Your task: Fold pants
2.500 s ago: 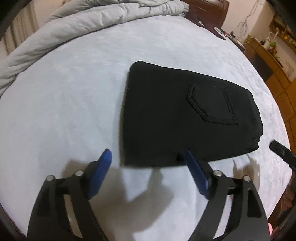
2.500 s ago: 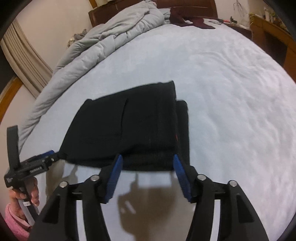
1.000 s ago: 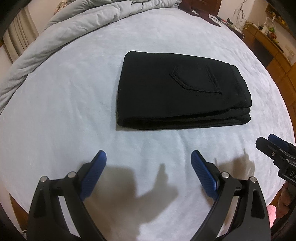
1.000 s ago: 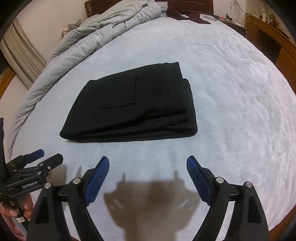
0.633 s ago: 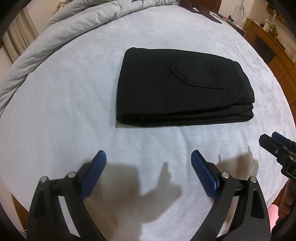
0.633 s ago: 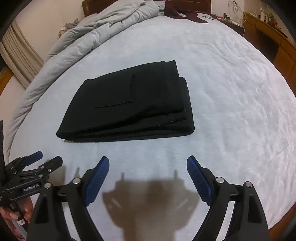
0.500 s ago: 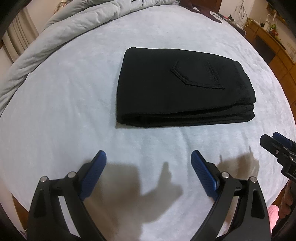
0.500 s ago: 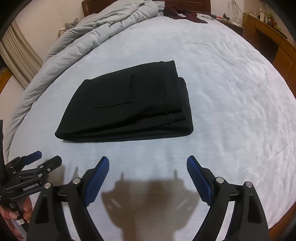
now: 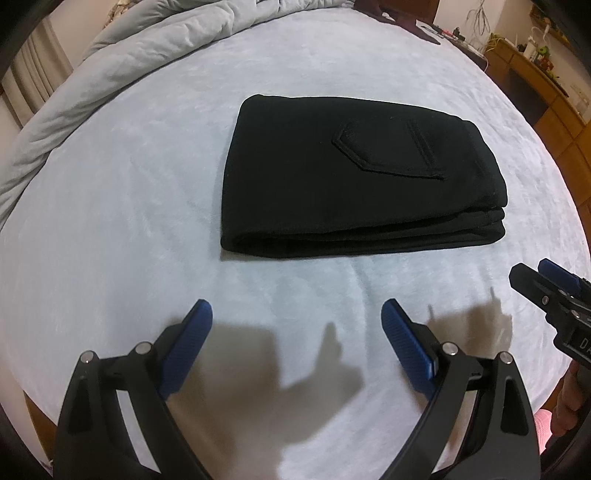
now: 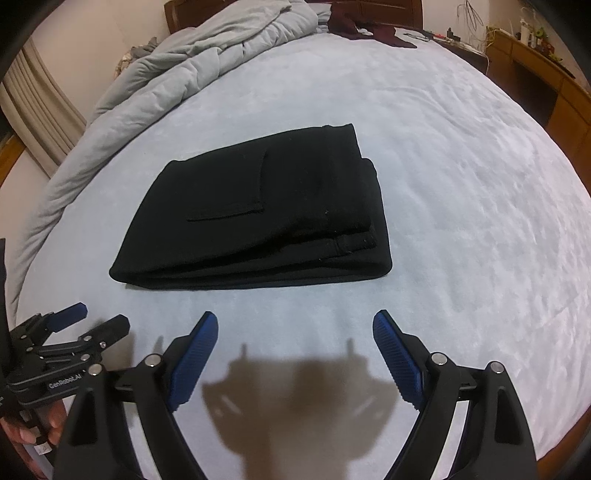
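Note:
The black pants (image 9: 354, 177) lie folded into a flat rectangular stack on the pale blue bed, back pocket (image 9: 388, 151) facing up; the right wrist view shows the pants (image 10: 258, 214) too. My left gripper (image 9: 297, 314) hovers over bare sheet in front of the stack, open, nothing between its blue pads. My right gripper (image 10: 295, 325) also stands open and empty, short of the stack's near edge. Each gripper appears at the edge of the other's view: the right gripper (image 9: 535, 273) and the left gripper (image 10: 92, 317).
A rumpled grey duvet (image 9: 147, 59) is piled along the far left of the bed (image 9: 110, 221). Dark red clothing (image 10: 365, 26) lies at the head end. Wooden furniture (image 10: 546, 74) stands to the right. A hand (image 10: 33, 432) holds the left gripper.
Both grippers have let go of the pants and drawn back toward the near edge of the bed, and the folded stack now lies free. Over the last second nothing has moved.

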